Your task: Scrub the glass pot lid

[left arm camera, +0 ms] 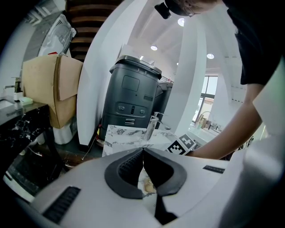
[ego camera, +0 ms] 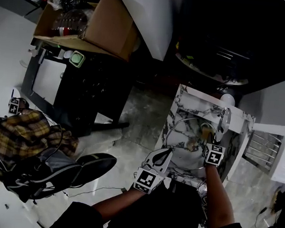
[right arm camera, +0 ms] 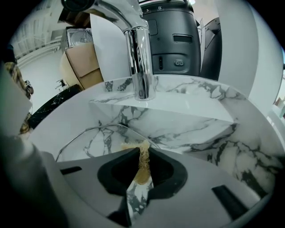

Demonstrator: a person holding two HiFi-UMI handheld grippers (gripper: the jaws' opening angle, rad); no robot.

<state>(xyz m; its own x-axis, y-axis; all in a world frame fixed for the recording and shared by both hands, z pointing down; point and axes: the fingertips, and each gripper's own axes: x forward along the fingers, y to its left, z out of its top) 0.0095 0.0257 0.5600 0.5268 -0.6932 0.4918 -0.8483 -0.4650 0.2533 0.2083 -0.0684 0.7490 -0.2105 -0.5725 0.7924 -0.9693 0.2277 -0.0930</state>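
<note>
Marble sink [right arm camera: 200,124]: right gripper [right arm camera: 142,153] pinches a sponge [right arm camera: 143,168]; press it flat on the lid [right arm camera: 100,141] while the left gripper [left arm camera: 143,152], jaws together, steadies it.

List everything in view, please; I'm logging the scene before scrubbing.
sink: 1, white marble, right of centre in head view
tap: 1, chrome, at the sink's back
glass pot lid: 1, clear, in the sink
scrub pad: 1, tan, in the right claw
cardboard box: 1, brown, upper left
plaid cloth: 1, yellow-brown, far left
left claw: 1, white, jaws together, by the lid's rim
right claw: 1, white, shut on the scrub pad
</note>
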